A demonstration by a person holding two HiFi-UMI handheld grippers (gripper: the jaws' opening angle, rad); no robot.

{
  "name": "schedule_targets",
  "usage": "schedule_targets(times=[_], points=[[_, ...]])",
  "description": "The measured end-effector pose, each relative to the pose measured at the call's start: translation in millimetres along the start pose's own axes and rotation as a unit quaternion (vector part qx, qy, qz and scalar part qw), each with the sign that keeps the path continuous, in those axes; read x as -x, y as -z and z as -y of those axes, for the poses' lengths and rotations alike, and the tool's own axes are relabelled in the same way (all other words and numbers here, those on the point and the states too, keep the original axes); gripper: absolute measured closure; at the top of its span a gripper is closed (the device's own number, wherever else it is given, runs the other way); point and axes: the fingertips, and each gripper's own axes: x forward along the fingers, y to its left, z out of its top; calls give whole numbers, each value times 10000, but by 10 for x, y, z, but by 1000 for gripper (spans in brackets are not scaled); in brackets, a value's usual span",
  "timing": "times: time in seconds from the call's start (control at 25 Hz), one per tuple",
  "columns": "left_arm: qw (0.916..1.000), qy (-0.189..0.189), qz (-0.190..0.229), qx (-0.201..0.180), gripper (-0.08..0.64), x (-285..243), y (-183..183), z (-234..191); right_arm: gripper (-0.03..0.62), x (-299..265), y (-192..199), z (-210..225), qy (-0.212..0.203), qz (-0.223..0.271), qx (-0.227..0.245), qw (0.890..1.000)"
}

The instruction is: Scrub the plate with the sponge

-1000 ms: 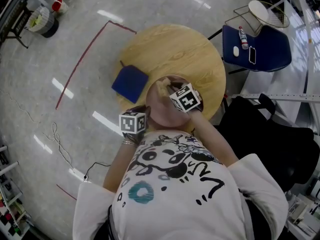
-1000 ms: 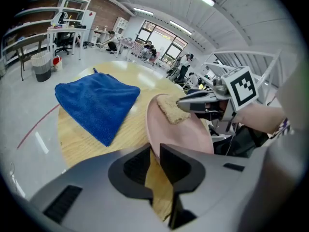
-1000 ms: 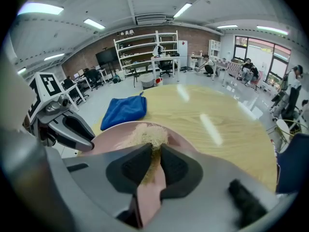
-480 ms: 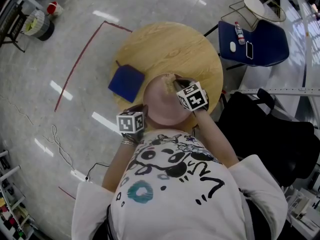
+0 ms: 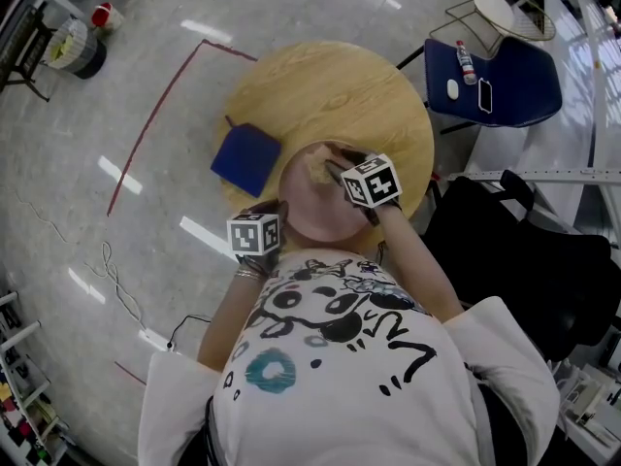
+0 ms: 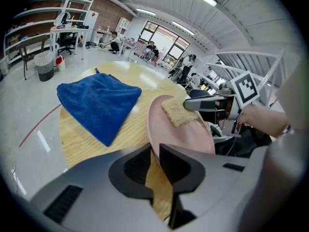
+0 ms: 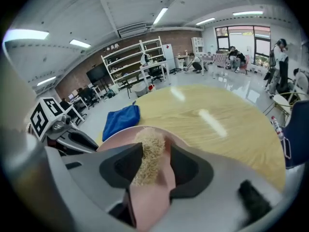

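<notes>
At the surface's 6 o'clock edge | round wooden surface [image 5: 330, 85] bears pink plate [image 5: 312, 216] | left gripper [image 6: 154, 151] fingers clamp its near rim | sponge [image 5: 318, 168] at plate's 12 o'clock, loose between right gripper [image 7: 155, 151] fingers, just widened | judgement: re-pinch sponge, press flat, steady the rim.

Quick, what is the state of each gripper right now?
Left gripper: shut on the plate rim.
Right gripper: open; jaws have just been opening, sponge between them, not gripped.
</notes>
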Motion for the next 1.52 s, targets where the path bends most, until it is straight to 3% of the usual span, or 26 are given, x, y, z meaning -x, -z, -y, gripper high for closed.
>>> schedule_targets(times=[0.16,0.36,0.68,0.92,1.52], points=[[10000,7,21,22,495,1,-9,5,414,-26,-47,-153,-272,-34,-18,9996],[10000,33,24,36,495,1,-6,3,414,-192,13,-284,-318,-148,-1,9994],[9999,97,41,77,495,14,2,-5,495,-206,44,-234,51,-331,479,9983],[9999,106,91,93,495,12,14,-1,503,-81,82,1,582,-439,712,9948],[9994,-146,302,106,506,19,-13,-4,503,378,521,291,1008,-499,380,9929]])
